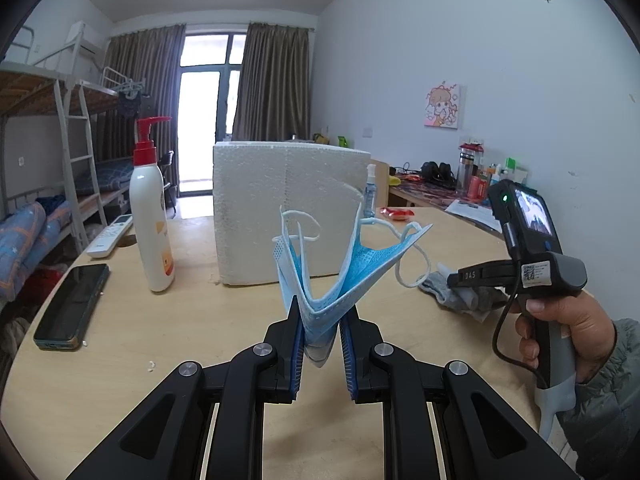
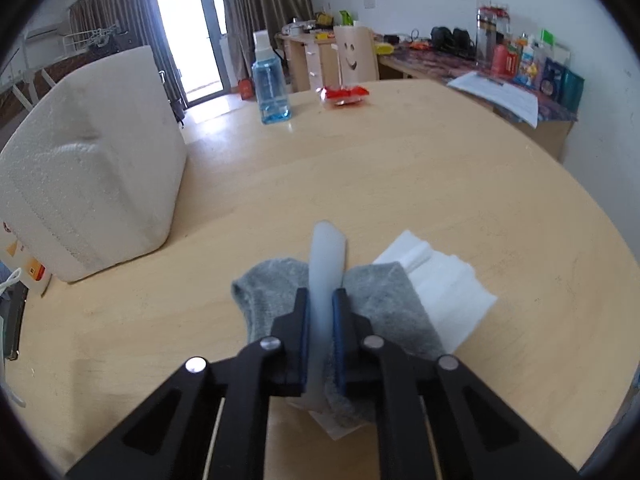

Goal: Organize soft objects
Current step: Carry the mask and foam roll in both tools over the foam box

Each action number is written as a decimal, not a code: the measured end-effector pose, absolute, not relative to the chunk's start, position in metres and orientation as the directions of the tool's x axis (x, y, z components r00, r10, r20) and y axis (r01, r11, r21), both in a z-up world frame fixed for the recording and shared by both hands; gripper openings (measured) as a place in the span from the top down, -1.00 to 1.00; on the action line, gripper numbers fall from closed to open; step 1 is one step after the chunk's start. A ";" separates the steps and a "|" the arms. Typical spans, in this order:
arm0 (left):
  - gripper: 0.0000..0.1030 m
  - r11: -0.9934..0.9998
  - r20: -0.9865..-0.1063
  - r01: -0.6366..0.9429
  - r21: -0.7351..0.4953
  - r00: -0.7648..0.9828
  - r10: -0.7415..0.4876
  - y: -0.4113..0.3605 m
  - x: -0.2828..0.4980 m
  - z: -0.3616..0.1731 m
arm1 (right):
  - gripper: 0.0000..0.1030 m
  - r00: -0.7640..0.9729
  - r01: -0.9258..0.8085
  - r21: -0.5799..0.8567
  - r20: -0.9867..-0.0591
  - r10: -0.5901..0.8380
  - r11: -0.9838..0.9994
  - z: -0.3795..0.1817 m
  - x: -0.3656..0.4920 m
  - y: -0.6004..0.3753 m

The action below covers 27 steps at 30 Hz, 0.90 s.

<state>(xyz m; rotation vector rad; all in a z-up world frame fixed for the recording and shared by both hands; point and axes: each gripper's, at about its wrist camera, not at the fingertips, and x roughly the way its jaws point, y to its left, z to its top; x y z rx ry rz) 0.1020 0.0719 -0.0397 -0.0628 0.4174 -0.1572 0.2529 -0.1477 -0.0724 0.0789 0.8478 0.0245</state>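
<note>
A folded pale-blue pleated face mask (image 1: 320,276) is held clamped in the left tool (image 1: 319,320), raised above the round wooden table (image 1: 200,320), near the white foam box (image 1: 280,208). Its loose ear loops could snag or the fold could slip out, the grip being narrow. The right tool (image 2: 320,300) is closed on a pale translucent strip (image 2: 326,264), over a grey sock (image 2: 384,312) and white folded tissue (image 2: 452,292).

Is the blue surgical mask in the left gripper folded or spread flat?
Folded. The blue surgical mask is pinched at its crease by the left gripper, its halves rising in a V, ear loops dangling.
</note>
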 end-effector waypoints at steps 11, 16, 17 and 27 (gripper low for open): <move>0.65 0.992 -0.376 0.108 -0.062 0.918 -0.123 0.072 0.098 -0.029 | 0.75 0.758 -0.104 0.098 -0.637 0.143 0.990 -0.026 0.220 -0.133; 0.65 0.995 -0.369 0.086 -0.047 0.924 -0.097 0.070 0.099 -0.023 | 0.75 0.780 -0.172 0.106 -0.592 0.201 0.979 -0.009 0.210 -0.129; 0.65 0.996 -0.367 0.082 -0.042 0.926 -0.091 0.069 0.099 -0.021 | 0.75 0.784 -0.187 0.110 -0.582 0.216 0.976 -0.006 0.207 -0.128; 0.65 0.999 -0.358 0.023 -0.024 0.933 -0.030 0.069 0.105 -0.008 | 0.75 0.787 -0.341 0.117 -0.508 0.352 0.933 0.015 0.187 -0.112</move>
